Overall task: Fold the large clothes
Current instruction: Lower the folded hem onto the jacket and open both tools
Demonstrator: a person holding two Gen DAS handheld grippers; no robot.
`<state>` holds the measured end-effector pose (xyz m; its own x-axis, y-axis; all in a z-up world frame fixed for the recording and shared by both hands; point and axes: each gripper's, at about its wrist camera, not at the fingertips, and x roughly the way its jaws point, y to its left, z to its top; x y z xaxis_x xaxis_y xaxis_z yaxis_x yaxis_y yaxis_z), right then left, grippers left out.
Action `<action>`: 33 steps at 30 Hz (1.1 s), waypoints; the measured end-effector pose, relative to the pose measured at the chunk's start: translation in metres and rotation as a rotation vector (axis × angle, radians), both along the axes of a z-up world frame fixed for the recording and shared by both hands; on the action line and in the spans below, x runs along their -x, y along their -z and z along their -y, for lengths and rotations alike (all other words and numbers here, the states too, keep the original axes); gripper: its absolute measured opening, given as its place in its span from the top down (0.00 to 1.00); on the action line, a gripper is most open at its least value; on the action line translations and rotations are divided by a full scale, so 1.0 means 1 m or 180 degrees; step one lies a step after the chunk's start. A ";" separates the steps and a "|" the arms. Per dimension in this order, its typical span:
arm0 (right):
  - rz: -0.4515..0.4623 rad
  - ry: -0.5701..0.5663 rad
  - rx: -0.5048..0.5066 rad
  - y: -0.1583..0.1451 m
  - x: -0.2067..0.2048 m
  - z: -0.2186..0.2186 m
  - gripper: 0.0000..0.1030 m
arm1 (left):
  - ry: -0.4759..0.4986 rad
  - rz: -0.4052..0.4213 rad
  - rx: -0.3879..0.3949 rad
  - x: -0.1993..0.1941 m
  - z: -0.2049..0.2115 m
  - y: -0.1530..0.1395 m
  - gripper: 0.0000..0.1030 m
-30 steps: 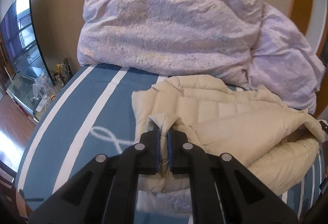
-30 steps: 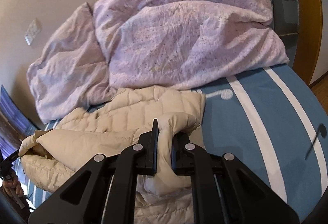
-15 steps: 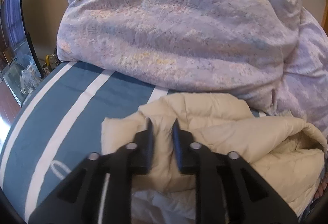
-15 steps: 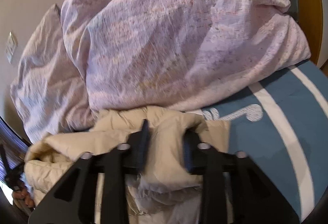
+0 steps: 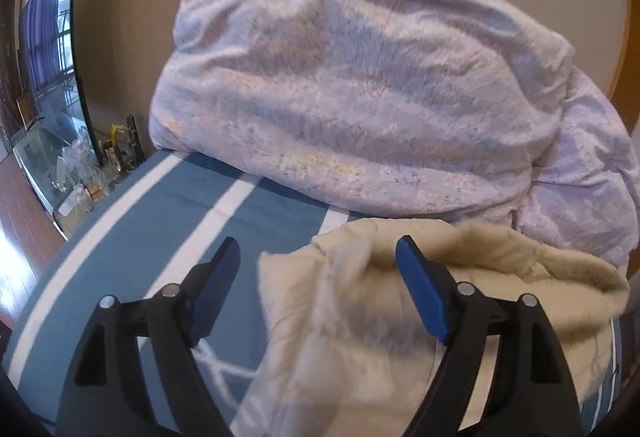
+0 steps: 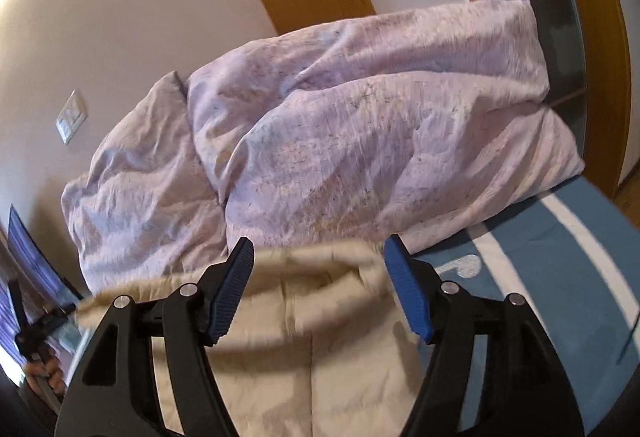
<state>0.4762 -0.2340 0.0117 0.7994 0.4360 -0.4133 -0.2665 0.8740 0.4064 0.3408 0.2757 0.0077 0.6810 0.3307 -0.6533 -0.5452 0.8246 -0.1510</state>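
A cream quilted down jacket (image 5: 344, 337) lies folded on the blue striped bed sheet (image 5: 168, 237), its far edge close to the lilac duvet. My left gripper (image 5: 318, 243) hovers over the jacket's left edge. Its jaws are opening and stand wide apart; the fabric lies between and below them, and no pad presses on it. In the right wrist view the jacket (image 6: 304, 325) fills the space under my right gripper (image 6: 320, 243). Its jaws are opening too, with the jacket's folded rim loose between the blue pads.
A bulky lilac duvet (image 5: 360, 109) is piled at the head of the bed, right behind the jacket. A dark screen (image 5: 48, 37) and a glass stand (image 5: 60, 165) with small items sit left of the bed. A person's hand (image 6: 44, 373) shows low left in the right wrist view.
Both grippers were shut on the jacket's folded edge, carried it toward the duvet, then let go. Both pairs of jaws now stand wide and the jacket rests on the bed.
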 end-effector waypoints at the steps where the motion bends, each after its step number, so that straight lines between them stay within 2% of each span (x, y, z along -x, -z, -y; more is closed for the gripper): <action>1: -0.0012 -0.0026 0.0061 0.000 0.005 -0.001 0.33 | 0.0025 0.0000 -0.0023 0.006 0.002 -0.002 0.21; 7: -0.0243 -0.0158 0.0321 0.016 0.012 -0.016 0.33 | 0.0163 -0.0122 -0.0068 0.018 0.020 0.000 0.21; 13: -0.0339 -0.0211 0.0575 0.028 0.004 -0.044 0.33 | 0.0260 -0.0298 -0.0117 -0.002 0.042 0.012 0.20; 18: -0.0337 -0.0136 0.0856 0.037 -0.015 -0.072 0.33 | 0.0209 -0.0461 -0.0335 -0.033 0.054 0.029 0.17; 21: -0.0262 0.0037 0.1102 0.041 -0.031 -0.086 0.33 | 0.0116 -0.0562 -0.0548 -0.052 0.057 0.038 0.17; 25: -0.0284 0.0207 0.1259 0.052 -0.051 -0.092 0.33 | -0.0013 -0.0664 -0.0747 -0.073 0.054 0.051 0.17; 30: -0.0511 0.0239 0.1355 0.082 -0.069 -0.093 0.30 | -0.0040 -0.0810 -0.0646 -0.088 0.041 0.075 0.16; 33: -0.0519 0.0244 0.1356 0.094 -0.070 -0.093 0.27 | -0.0029 -0.0782 -0.0542 -0.090 0.034 0.085 0.15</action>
